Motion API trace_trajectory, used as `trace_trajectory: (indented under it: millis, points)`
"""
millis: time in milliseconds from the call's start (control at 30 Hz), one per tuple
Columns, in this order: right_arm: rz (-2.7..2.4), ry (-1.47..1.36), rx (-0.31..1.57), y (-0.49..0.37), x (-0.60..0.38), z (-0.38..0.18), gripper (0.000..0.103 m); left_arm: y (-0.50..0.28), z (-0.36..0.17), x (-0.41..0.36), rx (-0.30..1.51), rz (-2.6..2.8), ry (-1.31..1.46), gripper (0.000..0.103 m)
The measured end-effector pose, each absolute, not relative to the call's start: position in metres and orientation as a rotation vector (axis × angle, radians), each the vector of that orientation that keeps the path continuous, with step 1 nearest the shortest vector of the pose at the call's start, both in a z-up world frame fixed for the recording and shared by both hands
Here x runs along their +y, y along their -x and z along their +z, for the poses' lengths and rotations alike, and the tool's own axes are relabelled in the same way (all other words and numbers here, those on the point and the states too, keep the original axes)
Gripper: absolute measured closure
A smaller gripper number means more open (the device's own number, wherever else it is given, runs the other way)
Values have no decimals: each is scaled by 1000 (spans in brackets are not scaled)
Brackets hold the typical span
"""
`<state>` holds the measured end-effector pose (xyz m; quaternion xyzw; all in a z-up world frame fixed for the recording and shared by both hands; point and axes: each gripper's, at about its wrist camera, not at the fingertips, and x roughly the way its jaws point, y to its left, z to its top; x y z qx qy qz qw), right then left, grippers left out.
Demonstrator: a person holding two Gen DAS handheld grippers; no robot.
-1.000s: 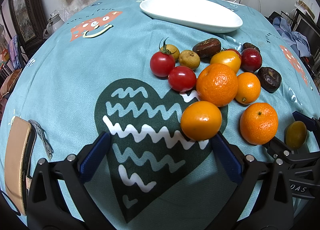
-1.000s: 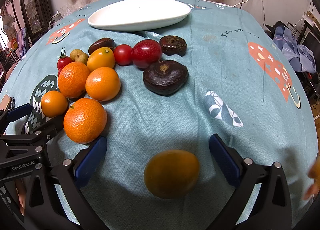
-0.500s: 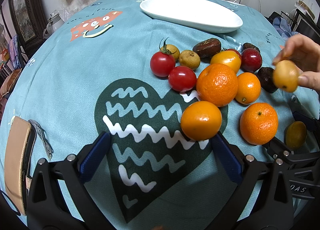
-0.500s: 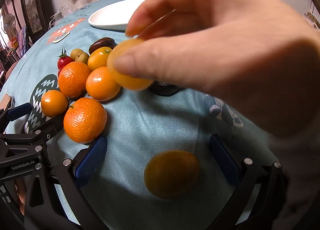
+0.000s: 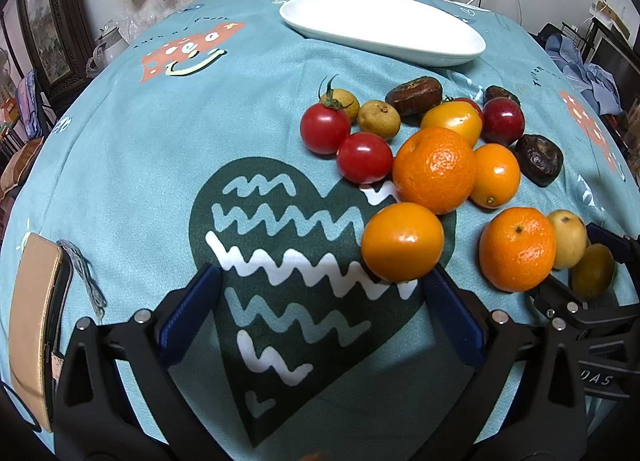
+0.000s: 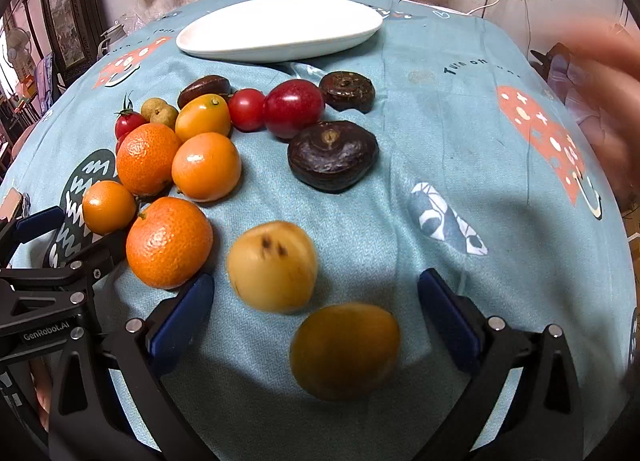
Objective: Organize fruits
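Several fruits lie loose on a teal tablecloth: oranges (image 5: 434, 169), red tomatoes (image 5: 364, 157), dark brown fruits (image 6: 332, 155) and small yellow ones. A pale yellow fruit (image 6: 272, 267) rests beside an orange (image 6: 168, 243), just ahead of my right gripper (image 6: 316, 305), which stands open. A dull yellow-green fruit (image 6: 344, 349) lies between its blue pads. My left gripper (image 5: 320, 301) is open too, with a small orange (image 5: 402, 247) touching the tip of its right finger. A white oval plate (image 5: 384, 27) sits empty at the far side.
A blurred hand (image 6: 608, 93) hovers at the right edge of the right wrist view. A tan strap-like object (image 5: 34, 325) lies on the cloth at the near left. The table's edge curves away on all sides, with furniture and a wall beyond.
A hand brought in a pale yellow fruit, set it down beside the near orange and pulled back to the right. Neither gripper moved.
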<state>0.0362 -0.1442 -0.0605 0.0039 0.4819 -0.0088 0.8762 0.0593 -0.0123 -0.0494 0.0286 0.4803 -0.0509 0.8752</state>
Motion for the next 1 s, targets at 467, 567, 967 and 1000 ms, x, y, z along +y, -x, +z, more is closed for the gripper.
trace_trajectory:
  millis: [467,567,967,1000]
  points:
    - [-33,-15,1004,-38,-144,-61,1,-58,-49,-5,1005,-212,-108,2]
    - [-67,-27,999,-42,-140,-61,1,-57,-48,-3,1008,-215,-103,2]
    - [-19,74,607,78,-112,13,1,38,16,19,798,-231,-8,2]
    - [-13,74,608,83,-111,12,1,44,19,21,788,-233,4,2]
